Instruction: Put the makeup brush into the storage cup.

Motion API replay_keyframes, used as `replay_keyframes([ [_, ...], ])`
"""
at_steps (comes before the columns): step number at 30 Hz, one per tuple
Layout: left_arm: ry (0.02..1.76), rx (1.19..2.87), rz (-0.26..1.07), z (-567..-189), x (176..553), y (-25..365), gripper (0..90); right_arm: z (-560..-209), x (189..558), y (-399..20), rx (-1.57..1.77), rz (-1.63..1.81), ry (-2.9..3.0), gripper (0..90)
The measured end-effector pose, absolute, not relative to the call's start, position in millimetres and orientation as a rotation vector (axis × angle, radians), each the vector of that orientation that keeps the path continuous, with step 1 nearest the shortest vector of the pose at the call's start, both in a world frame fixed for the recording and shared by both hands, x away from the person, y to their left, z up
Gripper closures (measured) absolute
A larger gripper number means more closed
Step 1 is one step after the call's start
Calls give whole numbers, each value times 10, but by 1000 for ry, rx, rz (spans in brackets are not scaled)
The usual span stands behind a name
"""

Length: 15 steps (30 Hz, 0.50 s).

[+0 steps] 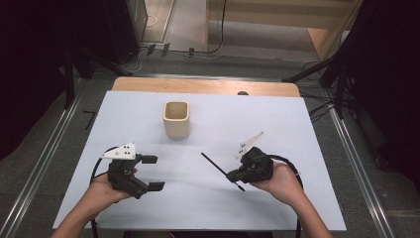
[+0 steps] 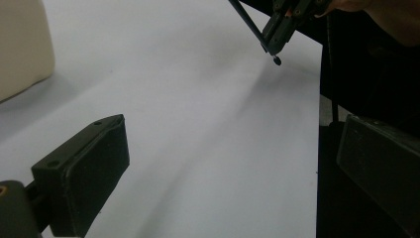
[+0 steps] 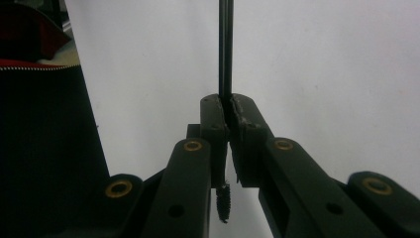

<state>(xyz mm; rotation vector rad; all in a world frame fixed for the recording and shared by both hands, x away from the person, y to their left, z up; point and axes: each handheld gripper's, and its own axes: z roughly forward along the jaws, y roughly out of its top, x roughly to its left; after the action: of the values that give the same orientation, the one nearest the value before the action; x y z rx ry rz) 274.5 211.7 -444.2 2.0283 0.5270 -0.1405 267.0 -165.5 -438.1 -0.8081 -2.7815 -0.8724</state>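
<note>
Hovering at the lower left of the high view, the left gripper [image 1: 154, 172] sits with its jaws spread wide over the white table [image 1: 297, 124], nothing between them. Up in the centre stands the cream cup [image 1: 177, 119], upright and well apart from both hands. At the lower right, the right gripper [image 1: 234, 176] is clamped tight on a thin black brush [image 1: 214, 165], its bristled tip, blurry here, apparently poking out behind the jaws.

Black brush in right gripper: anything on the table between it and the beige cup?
Nothing visible. The right gripper holds the black brush, and only bare white table lies between it and the beige cup.
</note>
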Motion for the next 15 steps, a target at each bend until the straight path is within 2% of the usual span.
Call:
replay_keyframes([
  [15, 494, 2065, -175, -4314, 2787, 1855, 0, -4375, 2675, -1416, -676, -725, -2857, 865],
])
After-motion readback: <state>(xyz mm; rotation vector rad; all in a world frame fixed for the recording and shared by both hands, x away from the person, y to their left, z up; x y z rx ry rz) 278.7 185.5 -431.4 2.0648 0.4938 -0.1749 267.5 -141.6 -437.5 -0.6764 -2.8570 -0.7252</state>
